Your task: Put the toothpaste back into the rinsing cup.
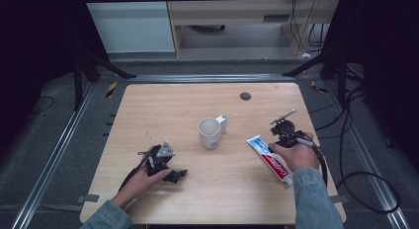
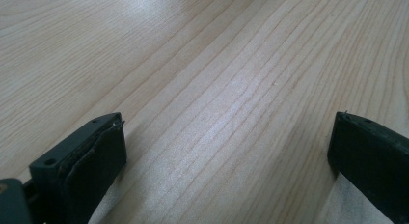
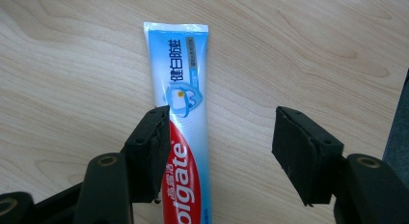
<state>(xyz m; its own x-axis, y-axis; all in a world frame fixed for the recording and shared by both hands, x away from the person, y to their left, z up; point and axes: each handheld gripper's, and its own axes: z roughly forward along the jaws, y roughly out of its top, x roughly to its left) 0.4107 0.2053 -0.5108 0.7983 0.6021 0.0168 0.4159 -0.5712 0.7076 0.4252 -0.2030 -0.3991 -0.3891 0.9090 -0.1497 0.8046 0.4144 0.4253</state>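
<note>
Right gripper (image 3: pixel 219 154) first: jaws part open, toothpaste tube (image 3: pixel 185 137) lying between them on the table (image 3: pixel 72 64). One pad sits at or over the tube's edge, the other stands clear with bare wood showing in the gap. Not clamped, so I read it as released, not gripping.

Tube axis runs lengthwise away from the jaws in the right gripper view, flat crimped end far, cap end back under the gripper and out of sight. Pads straddle it across its width, roughly at the mid-body where blue print meets red. That's the relation that counts: closing squeezes the narrow dimension, tube offset toward one pad, so it'll likely get nudged sideways before both pads seat.

High view: tube (image 1: pixel 269 159) lies diagonal at table right, right hand (image 1: pixel 296 155) over it, right gripper (image 1: pixel 285 133) beside it.

Left gripper (image 2: pixel 226 151): jaws wide, nothing but wood grain between. Parked at table left (image 1: pixel 170 170), well apart from the tube. White mug (image 1: pixel 209 133) sits mid-table between the two hands.
</note>
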